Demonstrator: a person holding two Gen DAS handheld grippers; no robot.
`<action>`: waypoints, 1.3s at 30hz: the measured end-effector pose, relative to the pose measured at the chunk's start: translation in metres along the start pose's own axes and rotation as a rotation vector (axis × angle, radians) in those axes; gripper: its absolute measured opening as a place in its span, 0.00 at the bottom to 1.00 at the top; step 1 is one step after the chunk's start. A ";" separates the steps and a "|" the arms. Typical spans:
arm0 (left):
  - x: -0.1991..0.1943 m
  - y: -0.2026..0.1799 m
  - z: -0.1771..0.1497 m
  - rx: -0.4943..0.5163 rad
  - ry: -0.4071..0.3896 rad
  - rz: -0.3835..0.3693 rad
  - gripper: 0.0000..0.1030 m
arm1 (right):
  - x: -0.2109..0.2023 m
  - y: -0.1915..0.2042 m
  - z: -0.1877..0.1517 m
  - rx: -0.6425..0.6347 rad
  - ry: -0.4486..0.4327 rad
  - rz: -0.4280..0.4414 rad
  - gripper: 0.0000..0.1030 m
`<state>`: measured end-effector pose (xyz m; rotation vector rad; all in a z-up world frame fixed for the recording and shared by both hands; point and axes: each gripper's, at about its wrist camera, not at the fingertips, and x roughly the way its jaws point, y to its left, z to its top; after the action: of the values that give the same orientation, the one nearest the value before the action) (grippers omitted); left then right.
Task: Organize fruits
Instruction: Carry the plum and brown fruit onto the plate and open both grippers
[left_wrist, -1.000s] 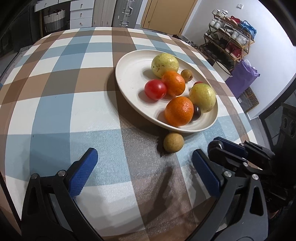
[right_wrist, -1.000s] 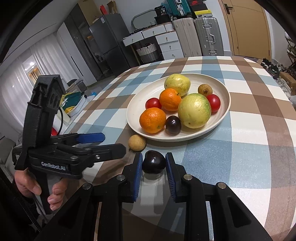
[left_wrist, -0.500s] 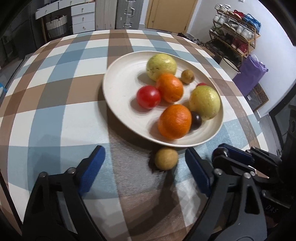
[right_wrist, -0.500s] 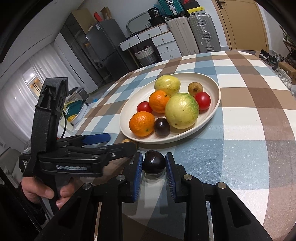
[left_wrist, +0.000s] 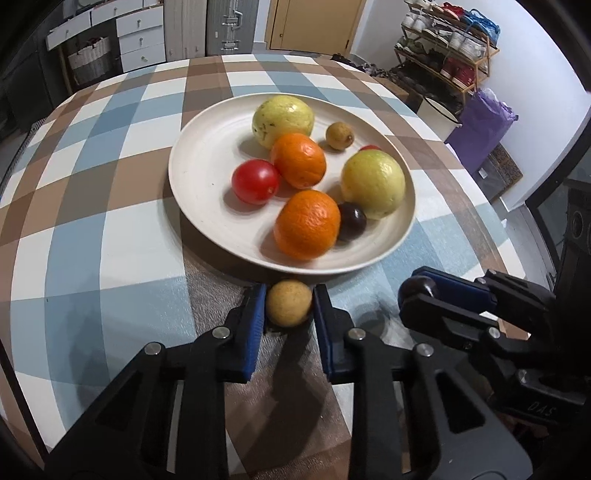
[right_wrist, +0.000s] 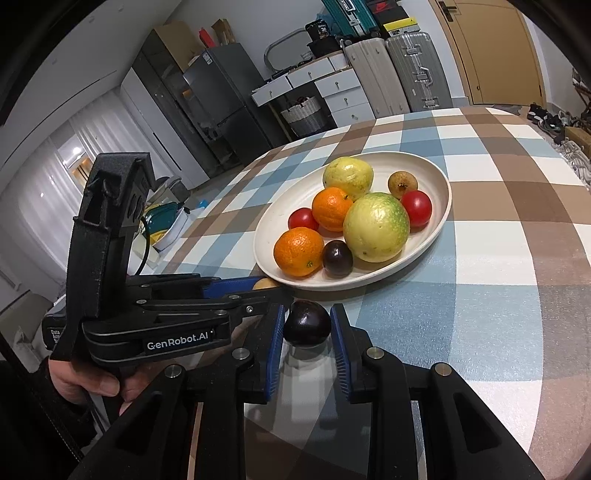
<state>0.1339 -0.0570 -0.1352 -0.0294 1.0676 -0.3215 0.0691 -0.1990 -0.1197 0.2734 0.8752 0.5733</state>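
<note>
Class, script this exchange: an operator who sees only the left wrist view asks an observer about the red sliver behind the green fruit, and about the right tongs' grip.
Operator: What is the red sliver behind the nearer green fruit?
Observer: A whole second tomato, lying on the plate against that fruit.
Operator: Do both pads of the right tongs touch something?
Observer: Yes, they pinch a dark plum from both sides, just in front of the plate's near rim.

Plate (left_wrist: 207, 221) rim blocks ahead of left gripper (left_wrist: 289, 303); right gripper (left_wrist: 424, 291) crowds right
</note>
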 end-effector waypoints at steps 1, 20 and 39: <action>-0.001 0.000 -0.002 0.001 0.002 -0.001 0.22 | -0.001 0.001 0.000 -0.002 -0.002 -0.001 0.25; -0.036 0.023 0.004 -0.038 -0.024 -0.053 0.22 | -0.003 0.016 0.037 -0.045 -0.025 -0.019 0.25; -0.016 0.056 0.081 -0.079 -0.038 -0.070 0.22 | 0.041 0.005 0.112 -0.012 -0.006 0.030 0.25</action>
<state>0.2105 -0.0097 -0.0920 -0.1433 1.0427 -0.3405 0.1761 -0.1710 -0.0746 0.2775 0.8634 0.6048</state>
